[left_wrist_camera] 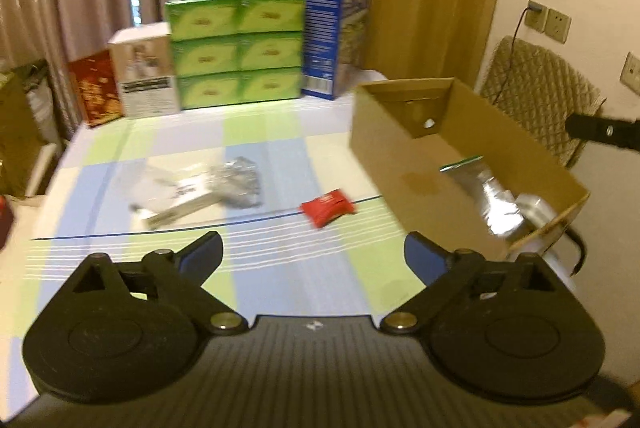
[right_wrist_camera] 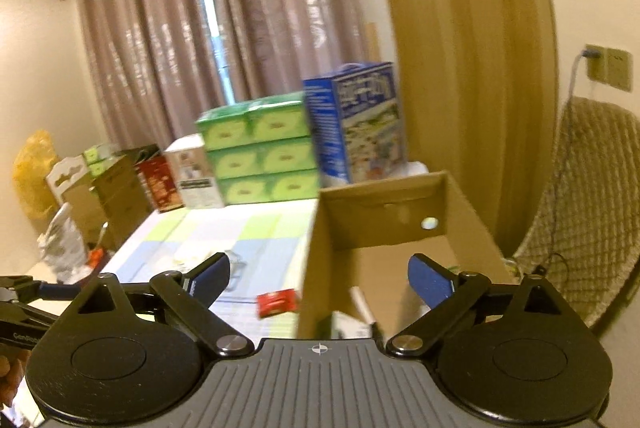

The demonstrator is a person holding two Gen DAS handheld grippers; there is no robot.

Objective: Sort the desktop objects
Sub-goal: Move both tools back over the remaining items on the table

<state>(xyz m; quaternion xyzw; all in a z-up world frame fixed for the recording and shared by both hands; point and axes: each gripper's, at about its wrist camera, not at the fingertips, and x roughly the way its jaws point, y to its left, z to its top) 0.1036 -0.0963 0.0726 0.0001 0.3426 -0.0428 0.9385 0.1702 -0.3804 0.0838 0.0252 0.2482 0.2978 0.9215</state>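
My left gripper (left_wrist_camera: 312,248) hovers open over the checked tablecloth (left_wrist_camera: 272,152) with nothing between its fingers. Just beyond it lies a small red packet (left_wrist_camera: 328,212). Further left lie a flat white box with clear bags (left_wrist_camera: 188,194) and a grey foil bag (left_wrist_camera: 242,182). An open cardboard box (left_wrist_camera: 400,156) stands at the right, with a silver pouch (left_wrist_camera: 492,196) inside. My right gripper (right_wrist_camera: 318,268) is open and empty above the near end of the cardboard box (right_wrist_camera: 384,204). The red packet (right_wrist_camera: 278,302) lies left of the box. White items (right_wrist_camera: 360,304) show blurred inside it.
At the table's far edge stand stacked green boxes (left_wrist_camera: 236,48), a tall blue carton (left_wrist_camera: 334,32), a white box (left_wrist_camera: 144,72) and a red box (left_wrist_camera: 96,92). A quilted chair (left_wrist_camera: 536,88) stands right of the cardboard box. Curtains hang behind; cartons and bags (right_wrist_camera: 80,196) crowd the left.
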